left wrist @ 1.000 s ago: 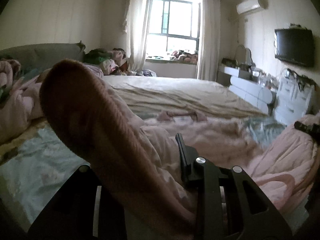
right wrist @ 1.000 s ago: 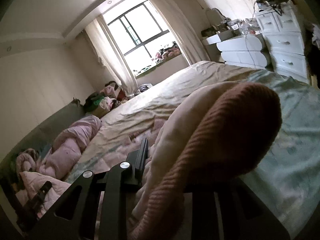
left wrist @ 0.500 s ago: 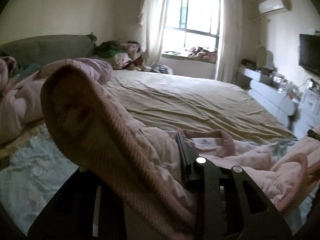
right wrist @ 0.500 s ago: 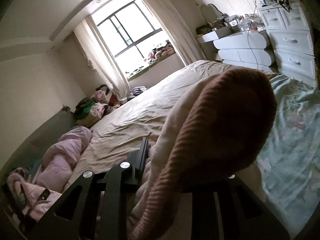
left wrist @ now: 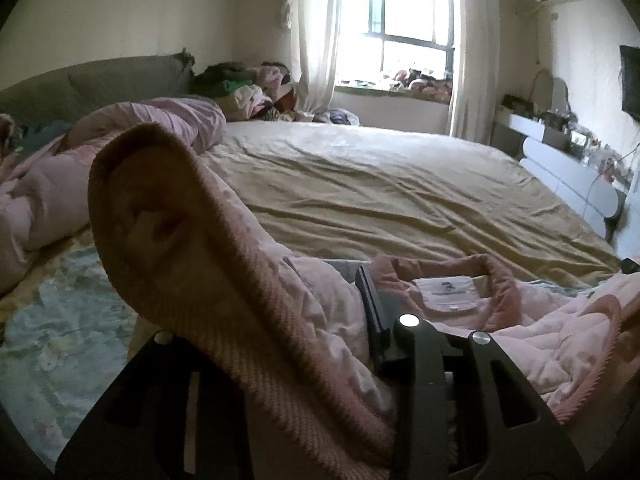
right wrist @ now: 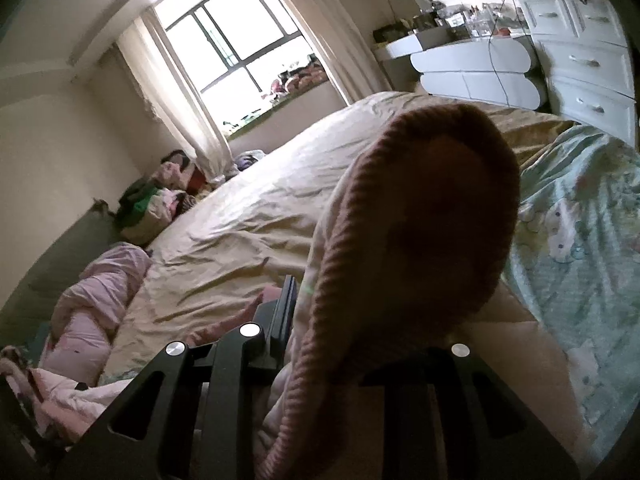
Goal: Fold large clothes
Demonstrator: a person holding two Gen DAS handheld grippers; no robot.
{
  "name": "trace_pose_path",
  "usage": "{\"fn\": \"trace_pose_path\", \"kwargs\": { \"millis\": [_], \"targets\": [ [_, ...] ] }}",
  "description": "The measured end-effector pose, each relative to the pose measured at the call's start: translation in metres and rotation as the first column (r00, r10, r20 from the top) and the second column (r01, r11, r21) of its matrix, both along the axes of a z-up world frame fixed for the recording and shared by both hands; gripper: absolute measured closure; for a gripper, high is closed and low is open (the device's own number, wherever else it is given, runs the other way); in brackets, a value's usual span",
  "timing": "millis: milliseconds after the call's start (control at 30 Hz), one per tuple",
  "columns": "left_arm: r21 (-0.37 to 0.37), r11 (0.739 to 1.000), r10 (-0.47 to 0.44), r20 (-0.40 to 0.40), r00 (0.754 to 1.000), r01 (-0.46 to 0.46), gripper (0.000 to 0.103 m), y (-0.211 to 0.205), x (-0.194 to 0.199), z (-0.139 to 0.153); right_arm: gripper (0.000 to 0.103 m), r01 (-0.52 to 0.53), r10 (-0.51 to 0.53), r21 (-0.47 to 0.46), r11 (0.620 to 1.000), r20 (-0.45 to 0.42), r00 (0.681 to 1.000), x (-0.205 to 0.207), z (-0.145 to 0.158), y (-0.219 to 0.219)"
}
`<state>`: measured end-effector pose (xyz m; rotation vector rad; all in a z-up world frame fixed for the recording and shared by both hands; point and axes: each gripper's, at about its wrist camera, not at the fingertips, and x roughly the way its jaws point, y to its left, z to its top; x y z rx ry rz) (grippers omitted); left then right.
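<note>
A pink quilted garment point(left wrist: 328, 312) with ribbed cuffs hangs between both grippers above the bed. My left gripper point(left wrist: 320, 320) is shut on one sleeve; its ribbed cuff point(left wrist: 168, 216) stands up in front of the camera. The collar and white label point(left wrist: 448, 288) lie to the right. My right gripper point(right wrist: 332, 320) is shut on the other sleeve, whose ribbed cuff point(right wrist: 424, 216) fills the middle of the right wrist view. The fingertips are hidden by cloth.
A wide bed with a tan sheet point(left wrist: 380, 184) lies ahead. A pale blue patterned cover point(right wrist: 580, 232) lies at its near edge. A bunched pink duvet point(left wrist: 80, 160) and a clothes pile point(left wrist: 240, 88) sit at the headboard. White drawers point(right wrist: 580, 40) stand at the right.
Both grippers have moved forward over the bed with the garment. The collar and label have come into the left wrist view, and more tan sheet shows.
</note>
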<state>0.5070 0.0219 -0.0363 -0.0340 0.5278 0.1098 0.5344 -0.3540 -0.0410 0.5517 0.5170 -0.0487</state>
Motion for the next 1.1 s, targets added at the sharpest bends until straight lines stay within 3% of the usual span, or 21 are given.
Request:
{"fn": "trace_pose_path", "kwargs": {
  "millis": [200, 267, 333, 400, 567, 767, 933, 1100],
  "targets": [
    [0.005, 1.0, 0.019, -0.06, 0.998, -0.018, 0.066, 0.003, 0.03, -0.02, 0.078, 0.002, -0.003, -0.008, 1.0, -0.061, 0.998, 0.035, -0.031, -0.002],
    [-0.006, 1.0, 0.015, -0.082, 0.996, -0.015, 0.051, 0.006, 0.037, -0.024, 0.073, -0.01, 0.011, 0.011, 1.0, -0.078, 0.997, 0.043, -0.039, -0.006],
    [0.0, 0.999, 0.045, -0.097, 0.994, -0.045, 0.012, 0.013, 0.046, -0.027, 0.057, -0.037, 0.042, 0.048, 0.998, -0.098, 0.994, 0.056, -0.048, -0.01],
    [-0.009, 0.998, 0.064, -0.098, 0.993, -0.065, 0.011, 0.02, 0.055, -0.026, 0.03, -0.083, 0.093, 0.091, 0.992, -0.108, 0.99, 0.065, -0.052, -0.011],
    [-0.001, 0.998, 0.068, -0.133, 0.989, -0.069, 0.01, 0.027, 0.072, -0.026, 0.006, -0.124, 0.137, 0.102, 0.987, -0.126, 0.983, 0.082, -0.048, -0.007],
    [0.03, 0.995, 0.099, -0.068, 0.993, -0.098, 0.009, 0.032, 0.082, -0.013, 0.004, -0.109, 0.123, 0.136, 0.985, -0.099, 0.987, 0.089, -0.041, -0.015],
    [0.077, 0.981, 0.183, -0.037, 0.982, -0.18, 0.009, 0.049, 0.104, 0.002, 0.004, -0.093, 0.101, 0.187, 0.978, -0.034, 0.994, 0.094, -0.02, -0.033],
    [0.088, 0.955, 0.284, 0.004, 0.959, -0.283, 0.009, 0.082, 0.106, 0.019, 0.004, -0.015, 0.013, 0.045, 0.999, 0.036, 0.999, 0.079, 0.032, -0.062]
  ]
}}
